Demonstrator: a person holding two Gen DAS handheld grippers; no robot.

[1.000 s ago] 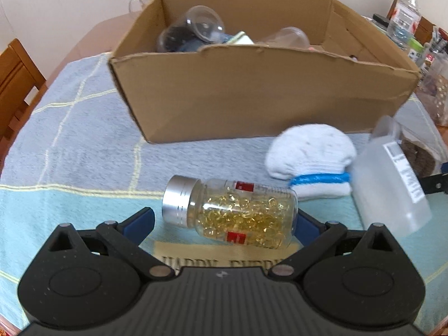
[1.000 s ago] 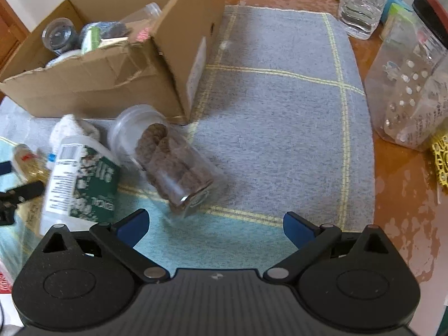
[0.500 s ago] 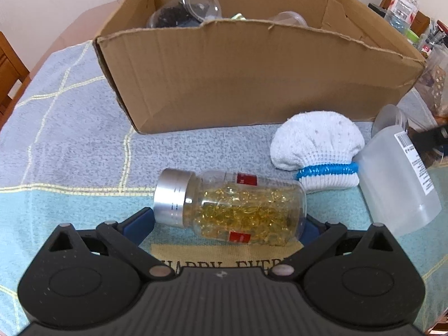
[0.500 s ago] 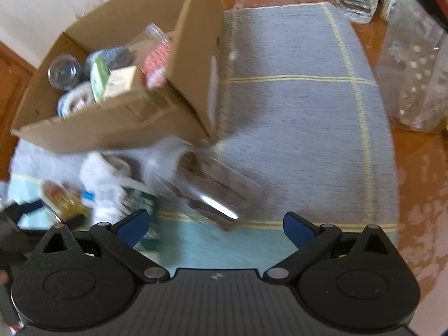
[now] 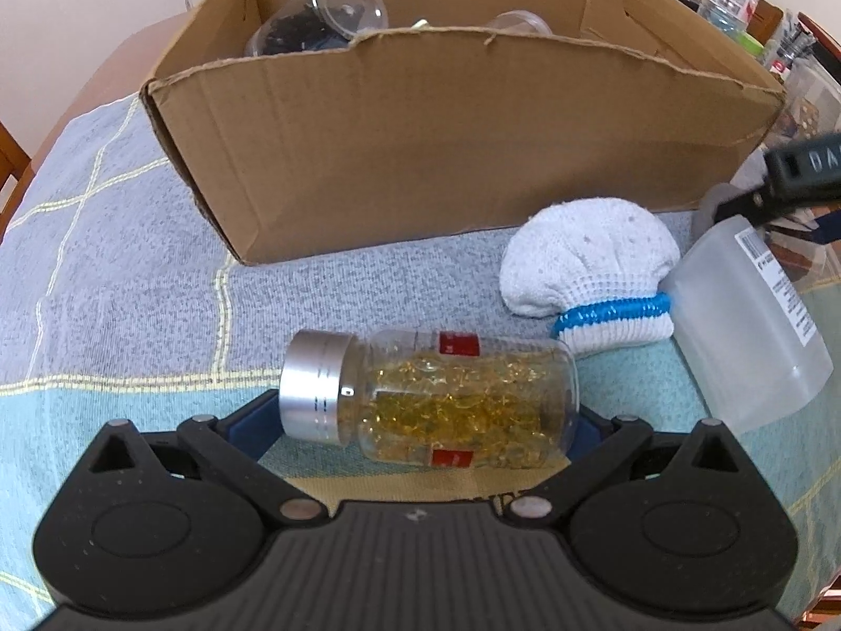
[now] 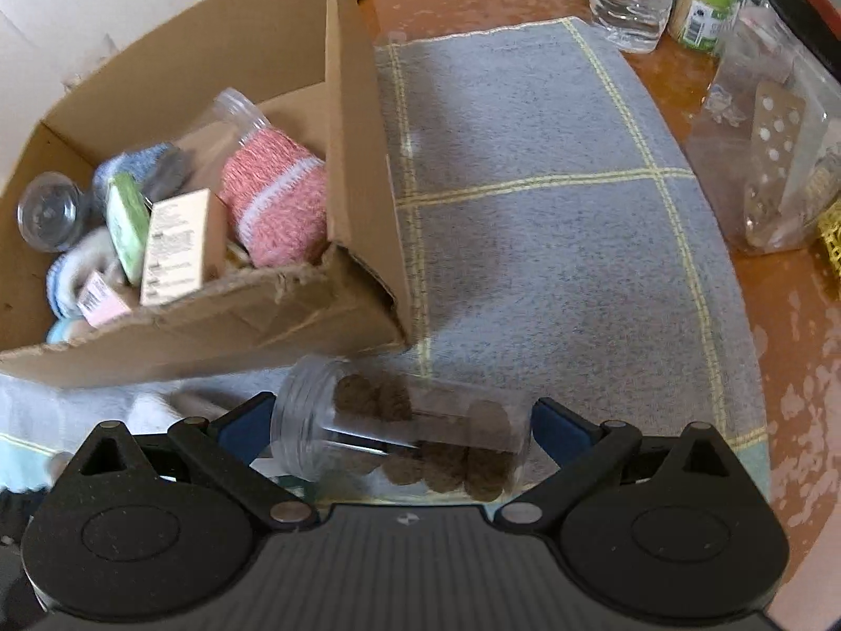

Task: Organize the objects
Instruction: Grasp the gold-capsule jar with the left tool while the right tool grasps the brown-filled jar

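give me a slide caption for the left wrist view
Left claw open around a capsule bottle lying on its side on the cloth, cardboard box behind it, rolled white sock nearby.

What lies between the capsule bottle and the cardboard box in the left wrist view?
Only bare grey cloth separates the capsule bottle from the cardboard box, in the left wrist view.
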